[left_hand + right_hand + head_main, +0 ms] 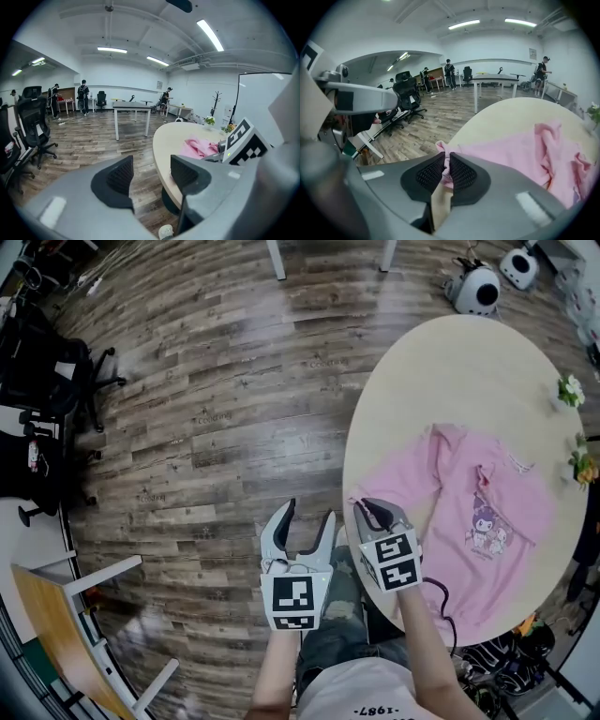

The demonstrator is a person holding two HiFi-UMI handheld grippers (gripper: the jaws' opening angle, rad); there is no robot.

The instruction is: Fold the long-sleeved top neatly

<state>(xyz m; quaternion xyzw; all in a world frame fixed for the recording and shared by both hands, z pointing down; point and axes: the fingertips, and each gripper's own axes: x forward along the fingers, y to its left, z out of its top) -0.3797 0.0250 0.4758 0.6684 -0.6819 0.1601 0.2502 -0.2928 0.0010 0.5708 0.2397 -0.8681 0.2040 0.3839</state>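
Plainly, the pink long-sleeved top (450, 521) lies face up on the pale oval table (441, 371), filling the lower right of the head view with its cartoon print showing. One sleeve is bunched along its upper left, and its leftmost edge reaches the table rim nearest the person. That leftmost edge is where the right gripper (375, 514) has it. In the right gripper view the two black ribbed pads are closed almost together on a small fold of pink cloth, with the rest of the garment spreading away toward the right of that frame. It looks like a sleeve end or a hem corner, though the pinch is too crumpled to say which. The top's long axis seems to run from this held edge across the table toward the right of the head view. From the right gripper, then, the whole body of the garment lies ahead and to the right. A fold would likely carry the held edge that way, over the print. The left gripper (298, 521) sits just left of the right one in the head view, off the table and above the wooden floor (206, 409). Its jaws are wide apart with nothing between them. In its own view the cloth shows only at the right, beyond the table rim, so the right gripper is the nearer one and the only one touching the top. Small potted plants (569, 390) stand at the far right edge of the table, well apart from the held edge.
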